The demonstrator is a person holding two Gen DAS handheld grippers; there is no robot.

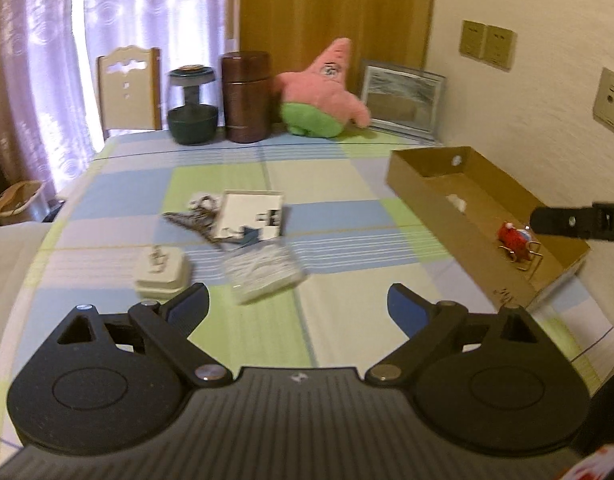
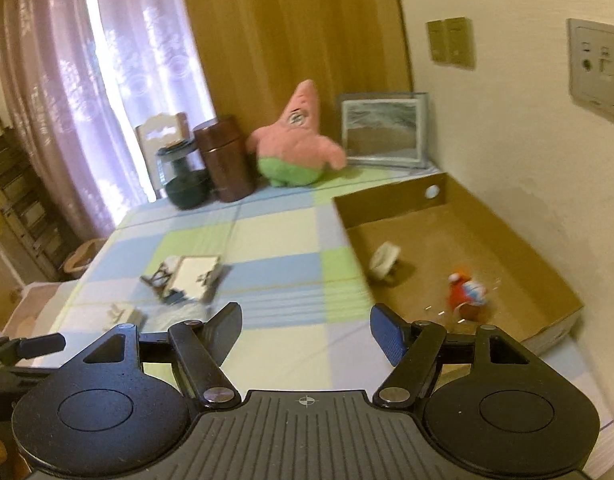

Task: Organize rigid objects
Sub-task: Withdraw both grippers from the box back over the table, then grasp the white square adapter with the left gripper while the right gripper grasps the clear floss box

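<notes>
on a checked cloth [image 1: 327, 200] over the table, loose bits sit in a cluster at 10 o'clock from the left gripper [image 1: 298, 300]: white card box [image 1: 253, 216] w/ a metal keyring bunch [image 1: 195, 216] touching its 9 o'clock edge, cream case [image 1: 161, 276] nearer the camera, clear packet [image 1: 263, 276] just beside the case at 3 o'clock. left gripper's jaws stand wide apart, nothing btwn them, only cloth. at 2 o'clock a brown cardboard tray [image 1: 427, 196] runs along the wall; inside it a red figure [image 1: 515, 240] near the close end, small white item [image 1: 457, 202] further back.

right wrist view: right gripper [image 2: 306, 328] also has jaws parted, empty, over cloth. tray [image 2: 387, 204] at 1 o'clock, red figure [image 2: 467, 294] & white item [image 2: 383, 260] apart inside. pink plush [image 2: 295, 140], brown canister [image 2: 225, 164], dark jar [image 2: 183, 176], framed pic [image 2: 381, 130] line the far edge at 12 o'clock. pics are blurred.
</notes>
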